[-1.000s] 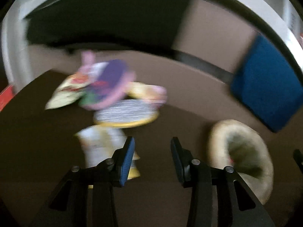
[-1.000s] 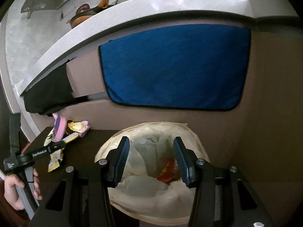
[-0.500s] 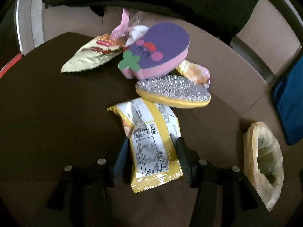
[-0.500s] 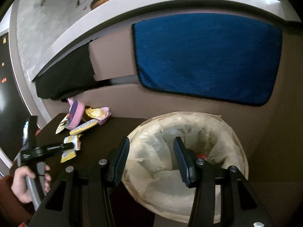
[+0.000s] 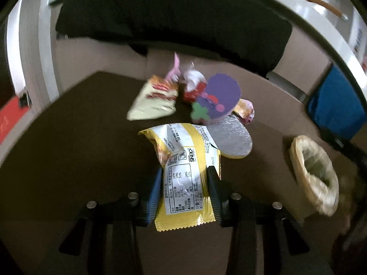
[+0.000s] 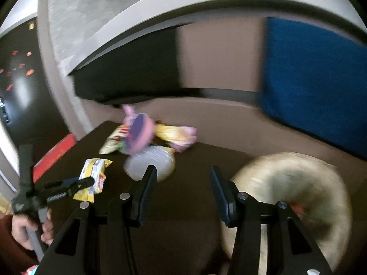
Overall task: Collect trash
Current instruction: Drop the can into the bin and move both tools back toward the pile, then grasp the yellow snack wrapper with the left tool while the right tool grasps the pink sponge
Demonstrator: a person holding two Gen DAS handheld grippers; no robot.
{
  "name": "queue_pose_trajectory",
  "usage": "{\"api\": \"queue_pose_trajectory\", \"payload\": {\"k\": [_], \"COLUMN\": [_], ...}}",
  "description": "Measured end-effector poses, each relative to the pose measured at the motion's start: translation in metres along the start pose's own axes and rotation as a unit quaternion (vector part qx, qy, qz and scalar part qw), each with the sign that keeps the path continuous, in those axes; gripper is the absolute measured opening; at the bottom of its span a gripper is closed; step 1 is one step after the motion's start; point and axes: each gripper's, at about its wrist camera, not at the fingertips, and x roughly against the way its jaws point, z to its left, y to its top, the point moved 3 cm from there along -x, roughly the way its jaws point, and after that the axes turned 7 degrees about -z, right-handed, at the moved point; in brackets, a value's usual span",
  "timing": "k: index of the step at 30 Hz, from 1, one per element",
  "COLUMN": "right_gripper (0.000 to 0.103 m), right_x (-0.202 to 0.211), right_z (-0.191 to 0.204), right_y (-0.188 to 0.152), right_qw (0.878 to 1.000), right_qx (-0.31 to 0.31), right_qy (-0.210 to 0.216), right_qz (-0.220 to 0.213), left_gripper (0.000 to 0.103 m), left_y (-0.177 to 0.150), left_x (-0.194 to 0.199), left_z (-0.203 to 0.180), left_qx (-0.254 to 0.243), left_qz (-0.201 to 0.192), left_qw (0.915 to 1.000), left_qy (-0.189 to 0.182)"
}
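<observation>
A yellow and white snack wrapper [image 5: 181,151] stands buckled between the pads of my left gripper [image 5: 184,169], whose jaws are closing and press on both its sides. The right wrist view shows that gripper [image 6: 87,183] pinching the same wrapper [image 6: 95,169] just above the dark table. Behind it lie a cream and red wrapper [image 5: 153,103], a purple and pink sponge [image 5: 218,98], a silver scrubber [image 5: 231,139] and a yellow-pink wrapper [image 5: 245,110]. My right gripper [image 6: 182,169] hangs open and empty over the table, between the scrubber [image 6: 149,160] and the lined trash bin [image 6: 286,160].
The bin [image 5: 298,160] stands at the table's right side. A cardboard wall runs along the back, with a black cloth [image 5: 172,23] and a blue cloth [image 6: 316,87] hung over it. A person's hand [image 6: 29,229] holds the left gripper's handle at lower left.
My left gripper came forward over the yellow wrapper, opened wider, then closed on it. My right gripper swung left from above the bin toward the pile, staying open.
</observation>
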Motion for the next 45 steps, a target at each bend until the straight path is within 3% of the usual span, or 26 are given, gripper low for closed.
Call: {"api": "queue_pose_trajectory", "payload": {"k": [5, 11, 15, 20, 22, 28, 31, 37, 45], "right_gripper": [0.046, 0.046, 0.046, 0.046, 0.054, 0.051, 0.034, 0.030, 0.030], "right_x": [-0.063, -0.121, -0.146, -0.174, -0.182, -0.204, -0.193, -0.132, -0.034], "right_z": [0.042, 0.073, 0.064, 0.045, 0.040, 0.060, 0.072, 0.083, 0.053], "right_y": [0.008, 0.013, 0.014, 0.011, 0.009, 0.008, 0.010, 0.014, 0.023], "right_qw": [0.998, 0.999, 0.999, 0.996, 0.994, 0.995, 0.997, 0.998, 0.999], "right_qx": [-0.028, -0.014, -0.044, -0.082, -0.103, -0.075, -0.046, 0.020, 0.031], "right_qy": [0.047, 0.037, 0.012, -0.018, -0.002, 0.037, 0.039, 0.047, 0.031], "right_qz": [0.020, 0.021, 0.016, 0.023, 0.023, 0.060, 0.053, 0.039, 0.002], "left_gripper": [0.040, 0.040, 0.040, 0.040, 0.040, 0.040, 0.040, 0.040, 0.040], "left_y": [0.003, 0.002, -0.001, 0.000, 0.002, 0.001, -0.001, -0.001, 0.015], "left_x": [0.030, 0.038, 0.031, 0.028, 0.026, 0.018, 0.022, 0.035, 0.054], "left_z": [0.041, 0.068, 0.087, 0.094, 0.096, 0.094, 0.087, 0.068, 0.010], "left_qx": [0.019, 0.026, 0.066, 0.071, 0.073, 0.086, 0.079, 0.072, 0.036], "left_qz": [-0.036, -0.073, -0.063, -0.064, -0.064, -0.054, -0.056, -0.065, -0.093], "left_qw": [0.9991, 0.9968, 0.9958, 0.9954, 0.9952, 0.9948, 0.9953, 0.9952, 0.9947], "left_qy": [0.006, 0.019, 0.003, -0.005, -0.007, -0.013, -0.009, -0.008, -0.025]}}
